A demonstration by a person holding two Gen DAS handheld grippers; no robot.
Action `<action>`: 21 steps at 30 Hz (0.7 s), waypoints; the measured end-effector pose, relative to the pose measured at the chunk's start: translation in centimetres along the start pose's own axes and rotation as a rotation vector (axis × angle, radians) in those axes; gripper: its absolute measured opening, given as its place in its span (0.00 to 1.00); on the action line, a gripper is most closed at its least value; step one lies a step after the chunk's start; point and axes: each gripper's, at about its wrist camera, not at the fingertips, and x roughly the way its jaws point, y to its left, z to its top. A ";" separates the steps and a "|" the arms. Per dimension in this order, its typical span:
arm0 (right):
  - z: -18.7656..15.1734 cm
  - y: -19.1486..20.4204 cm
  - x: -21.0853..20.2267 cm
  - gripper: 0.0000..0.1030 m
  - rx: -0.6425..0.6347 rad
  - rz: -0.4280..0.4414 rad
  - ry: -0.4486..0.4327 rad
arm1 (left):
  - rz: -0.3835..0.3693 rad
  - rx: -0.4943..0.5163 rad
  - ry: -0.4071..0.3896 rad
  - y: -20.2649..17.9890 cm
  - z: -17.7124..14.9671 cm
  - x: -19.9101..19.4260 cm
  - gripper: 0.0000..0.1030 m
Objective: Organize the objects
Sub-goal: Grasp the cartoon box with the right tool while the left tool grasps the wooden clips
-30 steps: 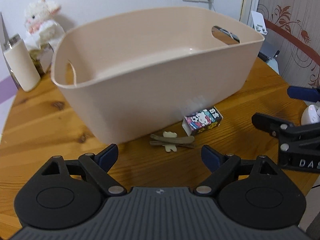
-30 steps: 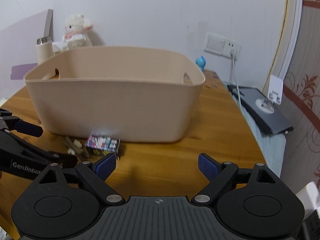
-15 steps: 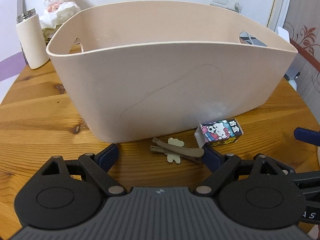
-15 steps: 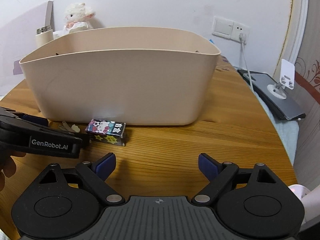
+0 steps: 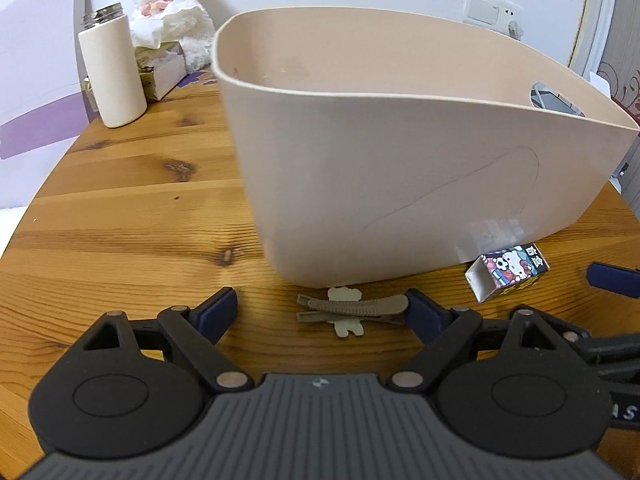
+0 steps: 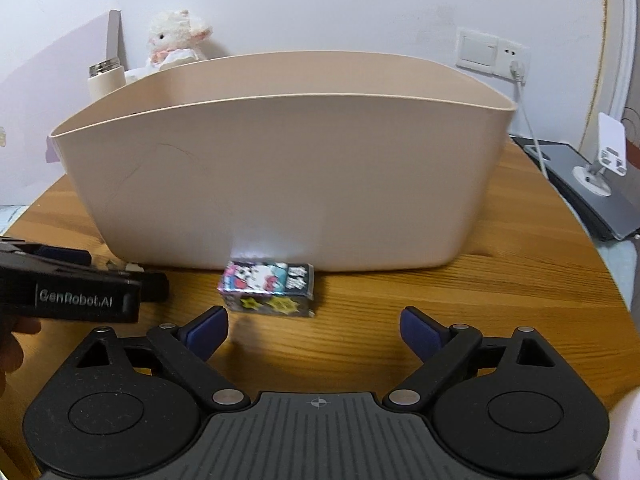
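A large beige plastic tub [image 5: 400,184] stands on the round wooden table [image 5: 132,216]; it also fills the right wrist view [image 6: 288,184]. A brown hair clip with a cream bear [image 5: 352,309] lies in front of the tub, between the open fingers of my left gripper [image 5: 322,308]. A small cartoon-print box [image 5: 508,271] lies to its right; in the right wrist view the box [image 6: 268,289] sits just ahead of my open, empty right gripper [image 6: 314,326].
A white bottle [image 5: 112,68], a tissue box [image 5: 162,68] and a plush lamb [image 5: 172,4] stand at the table's far left. A dark laptop with a white stand [image 6: 592,184] lies off the right edge. A wall socket with a cable [image 6: 514,60] is behind.
Both grippers have come lower and closer to the table. The left one now has the hair clip between its fingers; the right one has closed in on the cartoon box.
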 end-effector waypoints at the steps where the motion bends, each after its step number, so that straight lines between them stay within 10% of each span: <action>1: 0.1 0.2 0.2 0.91 0.002 0.002 0.001 | -0.003 0.002 -0.002 0.2 0.1 0.1 0.85; 8: 0.5 1.4 1.3 0.72 -0.010 0.003 -0.002 | -0.034 0.022 -0.019 0.7 0.0 -0.7 0.56; 11: 0.7 1.6 1.2 0.45 -0.014 -0.006 -0.003 | -0.040 0.042 -0.016 0.5 -0.1 -0.8 0.56; 21: 0.2 0.9 -1.4 0.45 -0.021 -0.019 -0.035 | -0.073 0.049 -0.022 0.6 -0.4 -2.7 0.55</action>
